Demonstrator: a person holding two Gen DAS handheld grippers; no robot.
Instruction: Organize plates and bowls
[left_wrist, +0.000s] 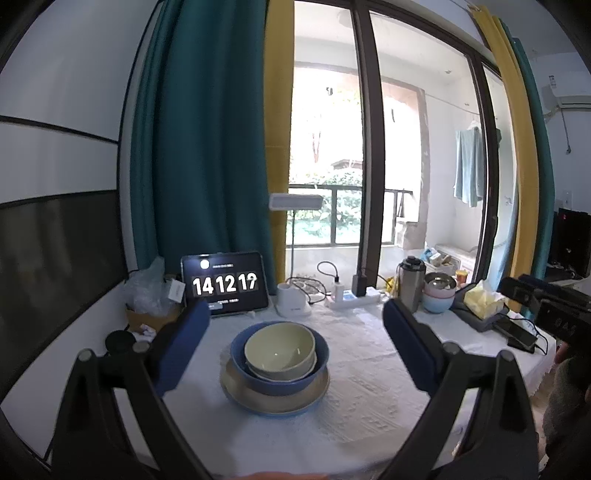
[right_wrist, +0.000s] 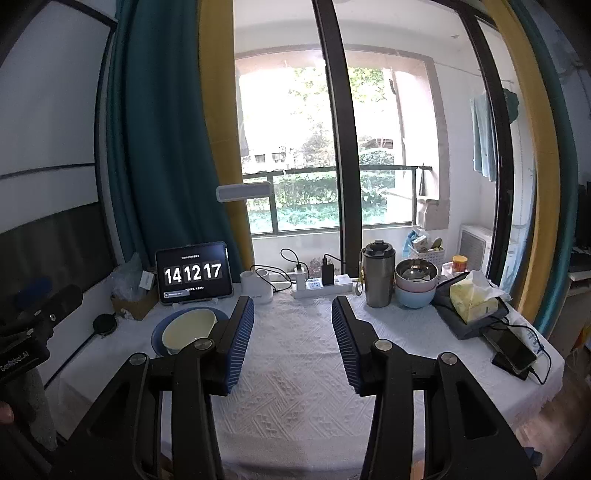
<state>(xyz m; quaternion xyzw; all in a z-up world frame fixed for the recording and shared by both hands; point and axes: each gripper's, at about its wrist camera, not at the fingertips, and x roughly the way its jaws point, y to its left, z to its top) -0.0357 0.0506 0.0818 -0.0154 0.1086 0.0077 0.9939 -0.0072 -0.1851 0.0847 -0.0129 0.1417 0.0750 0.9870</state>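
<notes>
A pale green bowl (left_wrist: 280, 349) sits inside a blue bowl (left_wrist: 317, 365), which rests on a beige plate with a blue rim (left_wrist: 275, 404), in the middle of the white tablecloth (left_wrist: 369, 387). My left gripper (left_wrist: 295, 317) is open and empty, held above and in front of this stack, its fingers to either side. My right gripper (right_wrist: 293, 310) is open and empty over bare cloth; the stack (right_wrist: 188, 328) shows to its left, partly hidden by the left finger. A second stack of a metal, a pink and a light blue bowl (right_wrist: 415, 284) stands at the back right.
A tablet showing a clock (right_wrist: 194, 273), a white lamp base (right_wrist: 256, 286), a power strip (right_wrist: 321, 286), a steel flask (right_wrist: 377, 275), a tissue pack (right_wrist: 472, 299) and a phone (right_wrist: 511, 350) line the back and right. A black disc (right_wrist: 105, 324) lies left.
</notes>
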